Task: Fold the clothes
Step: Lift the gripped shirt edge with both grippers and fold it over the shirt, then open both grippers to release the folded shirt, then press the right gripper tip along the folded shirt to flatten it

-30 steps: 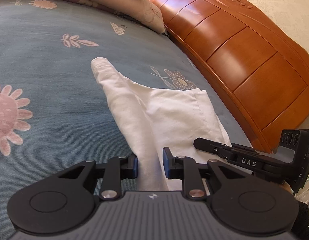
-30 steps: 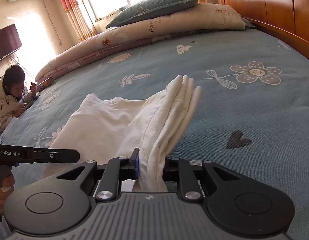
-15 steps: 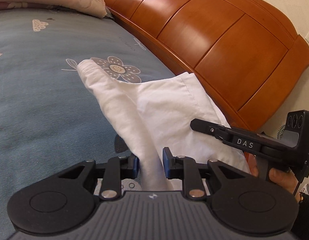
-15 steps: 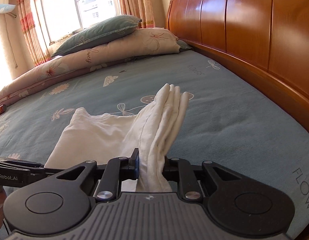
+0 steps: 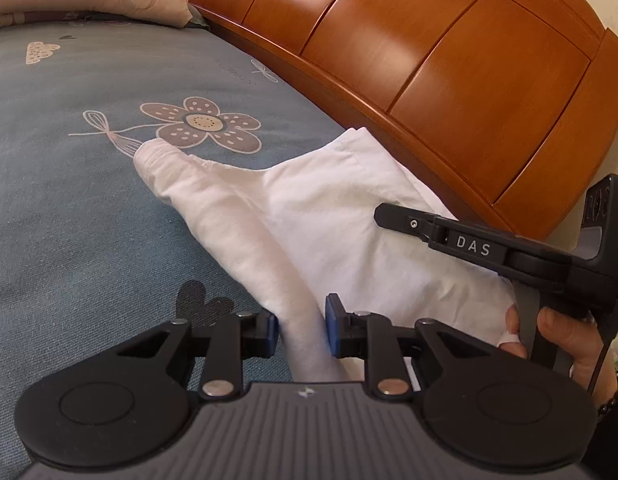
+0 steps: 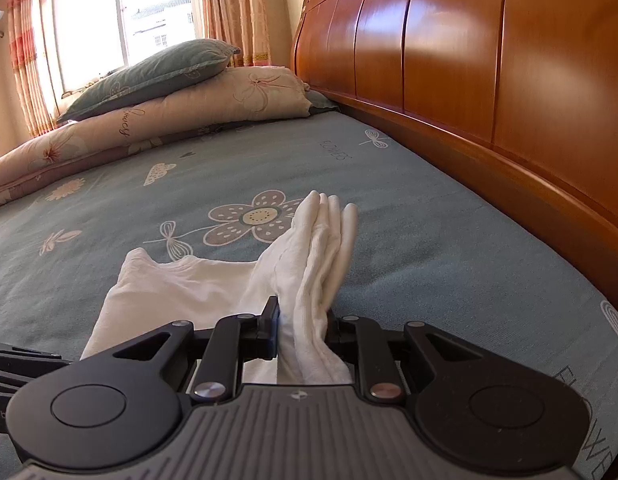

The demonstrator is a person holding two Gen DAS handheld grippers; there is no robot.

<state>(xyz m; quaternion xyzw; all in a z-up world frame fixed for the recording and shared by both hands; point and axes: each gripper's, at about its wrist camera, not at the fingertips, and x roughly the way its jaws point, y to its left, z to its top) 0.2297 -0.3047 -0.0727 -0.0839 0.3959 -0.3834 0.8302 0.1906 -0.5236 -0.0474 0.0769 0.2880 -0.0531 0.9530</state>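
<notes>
Left tongs (image 5: 299,330) and right tongs (image 6: 303,330) each grasp a bunched fold of a white garment (image 5: 321,220) lying on a blue flowered bed sheet (image 5: 69,208), just beside the wooden headboard (image 5: 449,80), near a printed flower (image 6: 257,216)

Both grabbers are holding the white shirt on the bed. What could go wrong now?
The left gripper and right gripper each pinch only a bunched edge of the white shirt, so it might slip out. The far end drags on the bedsheet and could crumple the fold. The wooden headboard is close, so a gripper might bump it.
</notes>
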